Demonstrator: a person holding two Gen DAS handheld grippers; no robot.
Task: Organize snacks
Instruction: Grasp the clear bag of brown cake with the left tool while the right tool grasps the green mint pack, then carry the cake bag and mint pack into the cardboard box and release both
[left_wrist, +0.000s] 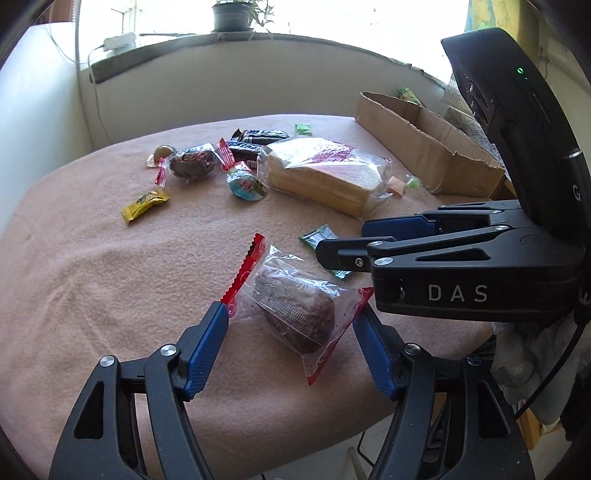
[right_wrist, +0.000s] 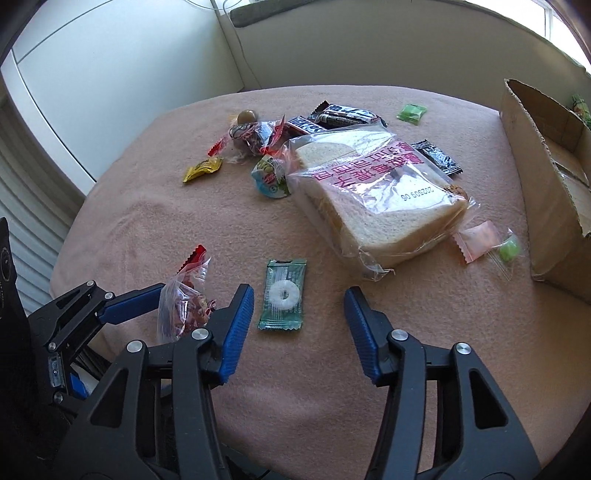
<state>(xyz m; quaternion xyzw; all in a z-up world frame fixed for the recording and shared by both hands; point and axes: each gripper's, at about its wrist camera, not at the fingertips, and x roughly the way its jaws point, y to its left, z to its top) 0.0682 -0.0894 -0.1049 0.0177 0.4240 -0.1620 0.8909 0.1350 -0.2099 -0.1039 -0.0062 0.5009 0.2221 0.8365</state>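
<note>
A crinkly clear wrapper with red saw-tooth ends holds a dark oval cake (left_wrist: 295, 314), lying on the fuzzy pink blanket (left_wrist: 110, 266) between the spread fingers of the left gripper (left_wrist: 291, 321). The right gripper (right_wrist: 299, 299) gapes over a flat green mint packet (right_wrist: 283, 293). A cardboard box (left_wrist: 417, 144) stands beyond.

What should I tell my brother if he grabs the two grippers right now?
Left gripper: open, jaws either side of the cake pack, not closed on it.
Right gripper: open, empty, just behind the mint.
Bread, candy bars, yellow candy and other sweets lie loose on the blanket.
Box sits at the right.
Done: one green pack shows behind the box wall; whether it is inside is unclear.
Left: nearly everything.
</note>
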